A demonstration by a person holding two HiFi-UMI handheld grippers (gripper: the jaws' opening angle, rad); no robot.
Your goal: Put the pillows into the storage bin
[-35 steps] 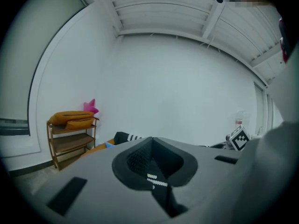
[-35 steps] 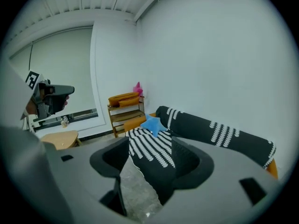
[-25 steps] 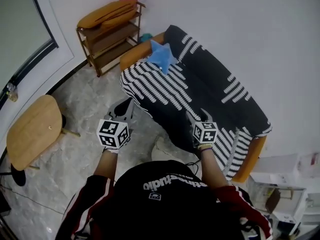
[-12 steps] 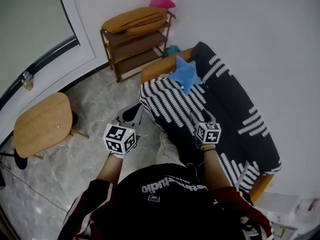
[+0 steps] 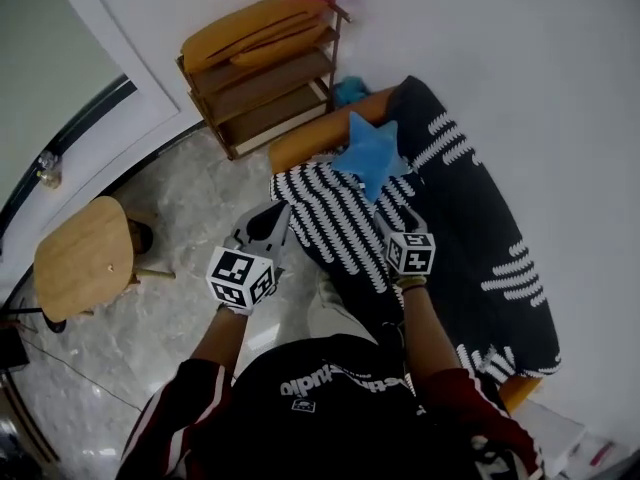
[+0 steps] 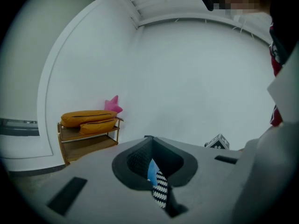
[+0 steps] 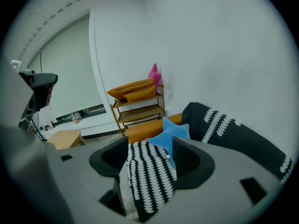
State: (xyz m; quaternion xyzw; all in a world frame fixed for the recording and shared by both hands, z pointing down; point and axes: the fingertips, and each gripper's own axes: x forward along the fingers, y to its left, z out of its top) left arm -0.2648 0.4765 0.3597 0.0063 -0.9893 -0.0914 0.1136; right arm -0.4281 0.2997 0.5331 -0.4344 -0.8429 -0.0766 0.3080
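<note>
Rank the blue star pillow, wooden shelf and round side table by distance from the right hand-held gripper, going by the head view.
1. blue star pillow: on the sofa, just ahead of the right hand-held gripper.
2. wooden shelf: beyond the sofa's far end, up and left.
3. round side table: far left of the view, clearly farthest.

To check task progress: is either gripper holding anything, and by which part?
Nothing is held. The right gripper has jaws apart, the left gripper is shut, both empty; the blue star pillow lies on the sofa.
</note>
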